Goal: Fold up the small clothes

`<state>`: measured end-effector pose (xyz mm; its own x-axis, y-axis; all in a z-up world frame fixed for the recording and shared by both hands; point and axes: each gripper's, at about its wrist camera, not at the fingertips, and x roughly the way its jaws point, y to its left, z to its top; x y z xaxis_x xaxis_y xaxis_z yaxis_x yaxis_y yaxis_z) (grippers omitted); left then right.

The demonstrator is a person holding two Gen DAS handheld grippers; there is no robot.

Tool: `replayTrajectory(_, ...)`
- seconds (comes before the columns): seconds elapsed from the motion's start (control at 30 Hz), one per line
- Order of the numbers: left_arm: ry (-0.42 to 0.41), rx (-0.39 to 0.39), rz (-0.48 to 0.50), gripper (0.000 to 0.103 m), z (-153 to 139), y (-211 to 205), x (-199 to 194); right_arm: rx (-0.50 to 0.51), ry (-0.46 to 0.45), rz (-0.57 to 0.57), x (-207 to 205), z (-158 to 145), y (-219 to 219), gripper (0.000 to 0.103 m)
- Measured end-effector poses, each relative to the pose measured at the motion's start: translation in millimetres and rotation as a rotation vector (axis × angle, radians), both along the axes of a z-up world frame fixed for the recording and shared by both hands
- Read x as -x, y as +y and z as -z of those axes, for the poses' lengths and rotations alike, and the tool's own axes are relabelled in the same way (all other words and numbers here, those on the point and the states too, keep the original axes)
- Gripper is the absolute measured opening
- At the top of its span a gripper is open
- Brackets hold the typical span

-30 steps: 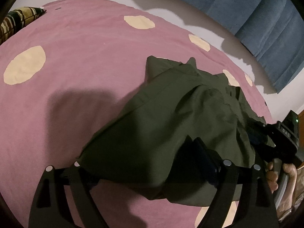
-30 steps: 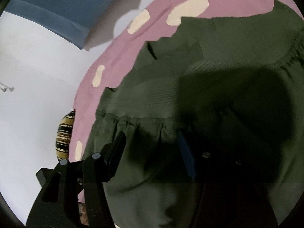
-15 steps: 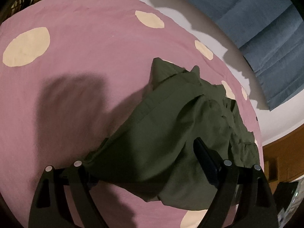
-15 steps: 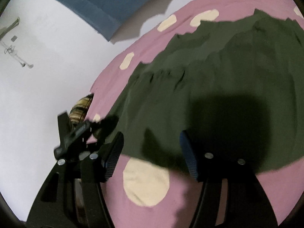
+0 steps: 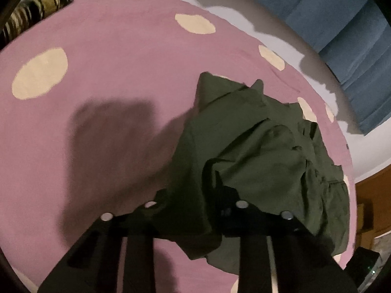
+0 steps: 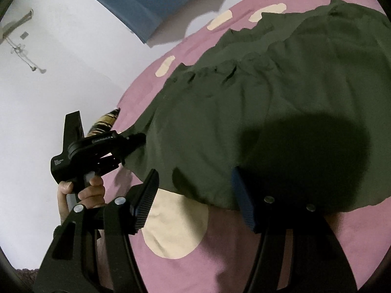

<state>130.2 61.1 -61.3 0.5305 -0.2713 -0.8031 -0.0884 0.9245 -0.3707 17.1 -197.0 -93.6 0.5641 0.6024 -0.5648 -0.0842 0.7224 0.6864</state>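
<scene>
The dark green garment (image 5: pixel 256 161) is lying crumpled on the pink bed cover (image 5: pixel 110 78) with cream spots, and it is serving here as the landmark.

Left claw (image 5: pixel 195 202): its jaws have just been closing and are now pressing together on the garment's near edge, with a fold of cloth bunching between them. In the right wrist view the same left claw (image 6: pixel 136 139) is biting the garment's left corner, and the person's hand (image 6: pixel 83 193) is gripping its handle just below.

Right claw (image 6: pixel 195 195): its jaws are standing spread just in front of the garment's near hem. The pads appear to be clear of the cloth, though shadow is obscuring the right side.

A striped cushion (image 5: pixel 31 12) is sitting well beyond the garment at the cover's far edge. A blue curtain (image 5: pixel 342 24) is hanging behind the garment.
</scene>
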Motion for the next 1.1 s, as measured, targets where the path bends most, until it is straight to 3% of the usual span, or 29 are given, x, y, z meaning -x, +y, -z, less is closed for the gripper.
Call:
replayTrajectory(0.2, -0.113, -0.145, 0.051, 0.015, -47, -33, 10, -0.078, 0.009, 0.019, 7, -2, -11, 0.061)
replayTrajectory(0.4, -0.181, -0.205, 0.126, 0.014, -85, -77, 20, -0.028, 0.014, 0.030, 22, -16, -27, 0.063)
replayTrajectory(0.53, -0.241, -0.292, 0.169, 0.013, -105, -117, 31, -0.034, 0.018, 0.070, 37, -23, -56, 0.063)
replayTrajectory(0.77, -0.301, -0.400, 0.254, 0.013, -125, -188, 45, -0.005, 0.005, 0.150, 68, -37, -109, 0.063)
replayTrajectory(0.9, -0.326, -0.429, 0.311, 0.013, -134, -228, 54, -0.041, 0.008, 0.206, 89, -39, -138, 0.063)
replayTrajectory(1.1, -0.343, -0.483, 0.423, 0.013, -122, -298, 76, -0.084, 0.018, 0.265, 106, -38, -169, 0.063)
